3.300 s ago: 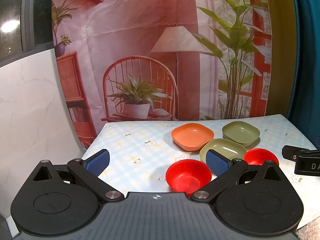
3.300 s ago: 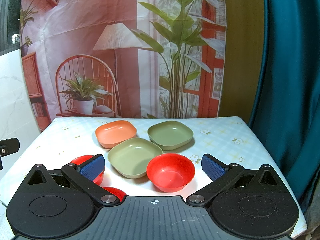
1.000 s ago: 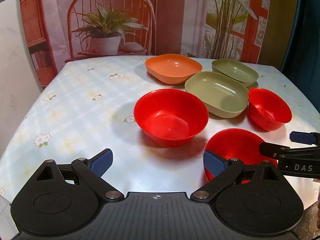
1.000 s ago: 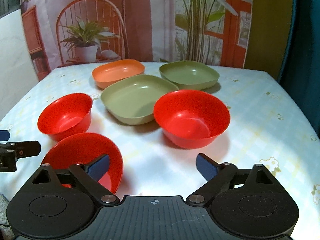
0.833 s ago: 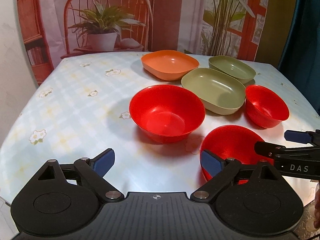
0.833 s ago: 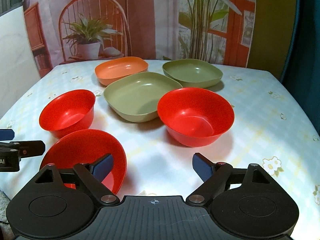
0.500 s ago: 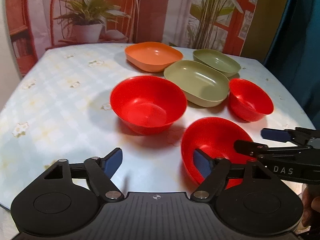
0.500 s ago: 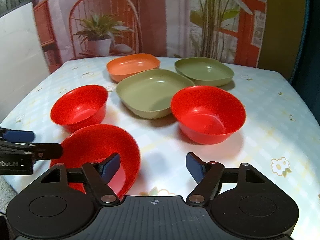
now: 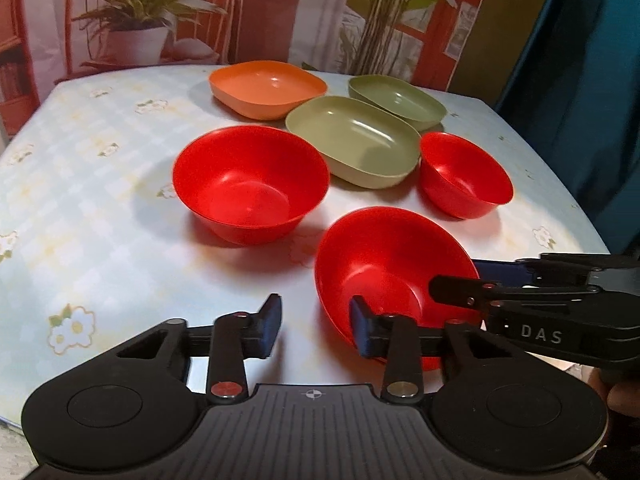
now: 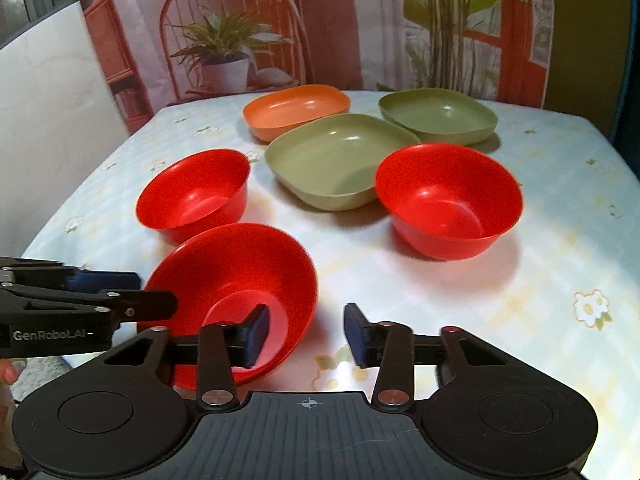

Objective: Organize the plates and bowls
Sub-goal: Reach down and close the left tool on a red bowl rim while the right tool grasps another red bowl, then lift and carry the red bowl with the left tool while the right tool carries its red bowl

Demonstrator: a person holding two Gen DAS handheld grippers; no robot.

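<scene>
Three red bowls stand on the flowered table. The nearest red bowl [image 9: 384, 264] [image 10: 236, 276] lies at the front edge between both grippers. My left gripper [image 9: 316, 330] is partly open, its right finger inside that bowl's near rim, its left finger outside. My right gripper [image 10: 306, 334] is partly open too, its left finger inside the same bowl, its right finger outside. A second red bowl [image 9: 250, 186] [image 10: 192, 194] and a third red bowl [image 9: 466, 174] [image 10: 448, 204] stand behind. An orange plate [image 9: 266, 88], a light green plate [image 9: 354, 146] and a darker green plate [image 9: 396, 100] sit farther back.
The table [image 9: 80, 184] carries a pale checked cloth and ends close to both grippers. A printed backdrop [image 9: 160, 12] hangs behind it, a teal curtain [image 9: 592, 80] on the right, a white wall [image 10: 48, 120] on the left.
Both grippers have moved forward and down to the nearest red bowl. Their jaws have narrowed, each with one finger now over the bowl's rim.
</scene>
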